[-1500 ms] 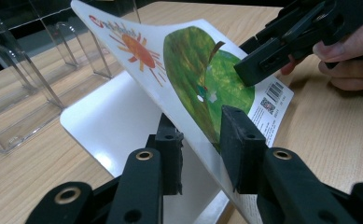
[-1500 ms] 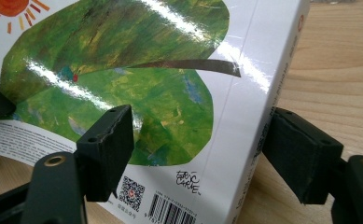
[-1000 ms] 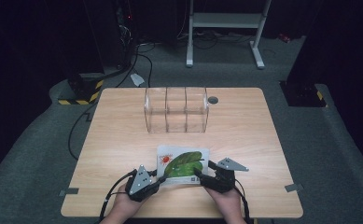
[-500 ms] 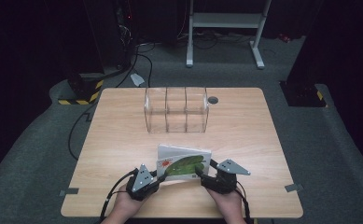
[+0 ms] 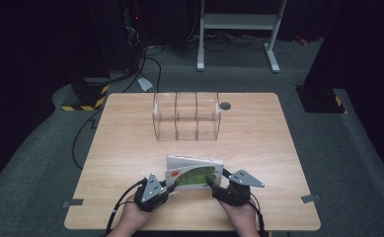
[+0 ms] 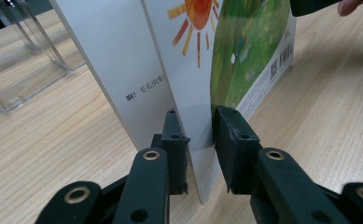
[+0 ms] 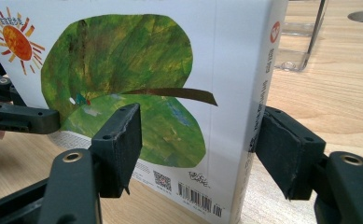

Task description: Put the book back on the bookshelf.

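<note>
Your left gripper (image 5: 166,188) clamps the picture book's (image 5: 195,174) cover at nine o'clock; your right gripper (image 5: 213,184) pinches its spine at three, holding it upright.

book (image 7: 137,84): upright on table (image 7: 338,98), spine between right gripper (image 7: 200,144) jaws
left gripper (image 7: 16,116): at book's far edge

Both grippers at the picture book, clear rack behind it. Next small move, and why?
Probably lift the white picture book with the green leaf cover clear of the wooden table and carry it toward the clear three-slot acrylic rack. The left gripper is shut on its open edge, the right gripper straddles its spine end, and the book stands tilted on its bottom edge.
</note>
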Available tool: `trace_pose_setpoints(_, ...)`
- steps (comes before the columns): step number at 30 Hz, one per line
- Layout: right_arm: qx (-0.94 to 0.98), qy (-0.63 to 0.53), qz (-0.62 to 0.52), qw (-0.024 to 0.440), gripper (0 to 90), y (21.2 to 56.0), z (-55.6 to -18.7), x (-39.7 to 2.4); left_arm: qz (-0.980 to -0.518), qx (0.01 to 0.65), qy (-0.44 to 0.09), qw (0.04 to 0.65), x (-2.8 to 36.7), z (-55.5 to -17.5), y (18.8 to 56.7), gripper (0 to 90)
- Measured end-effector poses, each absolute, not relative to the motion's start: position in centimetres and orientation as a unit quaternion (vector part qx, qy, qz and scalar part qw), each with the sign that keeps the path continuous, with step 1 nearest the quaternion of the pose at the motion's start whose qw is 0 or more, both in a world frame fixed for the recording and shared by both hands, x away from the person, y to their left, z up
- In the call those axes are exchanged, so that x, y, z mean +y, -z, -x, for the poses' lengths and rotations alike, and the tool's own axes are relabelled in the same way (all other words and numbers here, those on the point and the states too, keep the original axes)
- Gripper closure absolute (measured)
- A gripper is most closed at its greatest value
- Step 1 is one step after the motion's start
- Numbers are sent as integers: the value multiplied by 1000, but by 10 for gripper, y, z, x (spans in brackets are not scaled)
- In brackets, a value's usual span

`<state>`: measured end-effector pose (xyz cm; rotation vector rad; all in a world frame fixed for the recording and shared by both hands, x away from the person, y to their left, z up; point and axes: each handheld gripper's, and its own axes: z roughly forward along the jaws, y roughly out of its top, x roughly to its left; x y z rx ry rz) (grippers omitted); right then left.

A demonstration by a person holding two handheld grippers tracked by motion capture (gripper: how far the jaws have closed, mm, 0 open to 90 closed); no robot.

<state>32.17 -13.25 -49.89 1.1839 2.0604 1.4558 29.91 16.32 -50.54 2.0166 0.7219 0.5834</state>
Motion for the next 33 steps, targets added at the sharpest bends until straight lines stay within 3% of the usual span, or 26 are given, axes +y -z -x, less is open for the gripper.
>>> trace_pose_setpoints(24, 730, -523, -399, 184, 351, 497, -311, -138, -825, 296, -228, 425, 163, -303, 513, 705)
trace_pose_setpoints(33, 736, -527, -387, 175, 291, 495, -317, -142, -824, 312, -220, 419, 168, -305, 517, 528)
